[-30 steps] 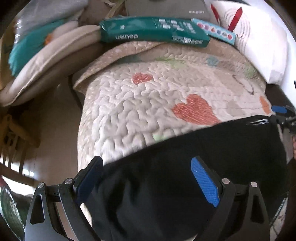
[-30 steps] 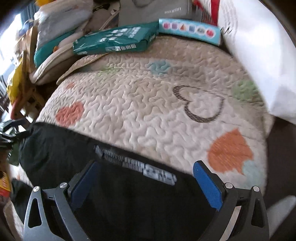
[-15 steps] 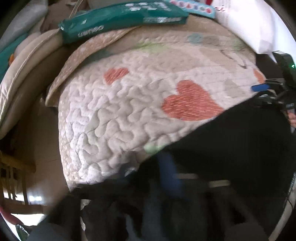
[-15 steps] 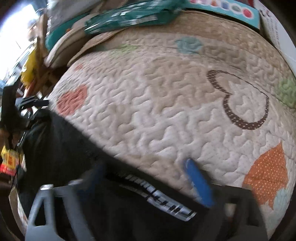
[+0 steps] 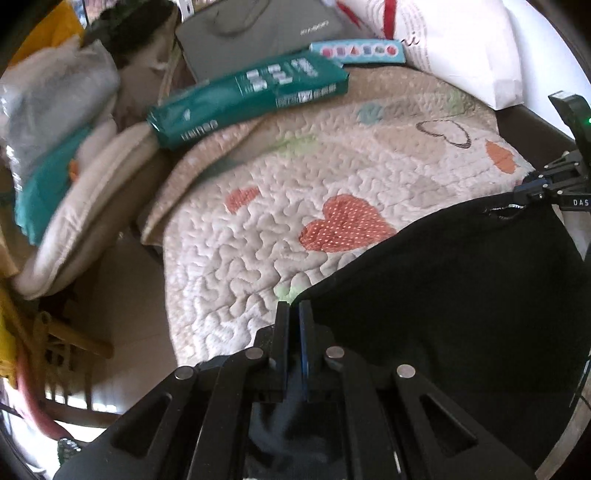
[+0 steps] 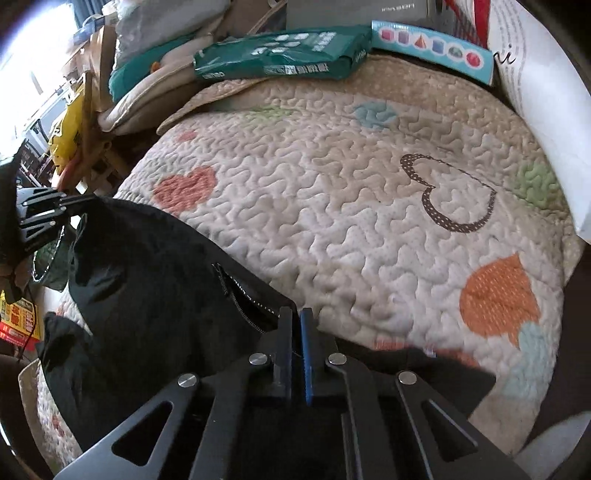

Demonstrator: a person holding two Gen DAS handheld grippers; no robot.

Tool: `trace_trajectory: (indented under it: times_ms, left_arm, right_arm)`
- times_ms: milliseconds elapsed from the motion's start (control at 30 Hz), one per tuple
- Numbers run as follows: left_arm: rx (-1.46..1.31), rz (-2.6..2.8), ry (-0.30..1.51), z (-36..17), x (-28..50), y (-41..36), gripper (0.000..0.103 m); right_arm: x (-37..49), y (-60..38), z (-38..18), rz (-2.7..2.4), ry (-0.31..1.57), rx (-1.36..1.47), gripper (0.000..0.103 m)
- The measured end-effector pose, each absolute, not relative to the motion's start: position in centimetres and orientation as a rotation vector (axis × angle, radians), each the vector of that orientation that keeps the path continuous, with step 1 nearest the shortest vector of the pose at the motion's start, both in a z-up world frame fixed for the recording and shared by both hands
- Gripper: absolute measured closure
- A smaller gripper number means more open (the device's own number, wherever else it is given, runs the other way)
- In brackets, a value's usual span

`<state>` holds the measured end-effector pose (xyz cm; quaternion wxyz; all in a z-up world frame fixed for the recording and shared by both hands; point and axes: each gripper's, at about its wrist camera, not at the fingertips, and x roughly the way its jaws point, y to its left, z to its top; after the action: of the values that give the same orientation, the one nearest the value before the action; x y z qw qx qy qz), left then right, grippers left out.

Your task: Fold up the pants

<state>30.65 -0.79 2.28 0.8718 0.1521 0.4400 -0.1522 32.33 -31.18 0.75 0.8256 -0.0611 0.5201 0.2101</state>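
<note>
Black pants lie on a quilted bedspread with hearts. My left gripper is shut on the pants' left corner and holds it lifted. My right gripper is shut on the pants at the waistband with the white-lettered strip, also lifted. Each gripper shows in the other's view: the right one at the far right of the left wrist view, the left one at the far left of the right wrist view. The pants hang stretched between them.
A green packet, a light blue box, a grey bag and a white pillow lie at the quilt's far end. Folded bedding is stacked left. Wooden furniture stands on the floor at left.
Both grippers went from open over the pants to shut on the fabric's edge. They have lifted the edge off the quilt.
</note>
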Motion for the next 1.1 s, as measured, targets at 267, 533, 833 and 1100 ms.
trace_trajectory:
  times_ms: [267, 533, 833, 1100]
  left_arm:
    - [0.334, -0.315, 0.801, 6.4, 22.7, -0.5, 0.098]
    - [0.336, -0.338, 0.780, 6.1, 12.1, 0.1, 0.098]
    - [0.457, -0.308, 0.871, 0.1, 4.4, -1.1, 0.095]
    - [0.271, -0.335, 0.952, -0.5, 2.5, 3.3, 0.059]
  right_arm:
    - [25.0, -31.0, 4.0, 0.428, 1.062, -0.139, 0.099]
    - [15.1, -30.5, 3.6, 0.421, 1.103, -0.127, 0.099]
    - [6.6, -28.4, 0.4, 0.401, 1.226, -0.166, 0.099]
    - [4.0, -27.7, -1.6, 0.372, 1.312, -0.163, 0.096]
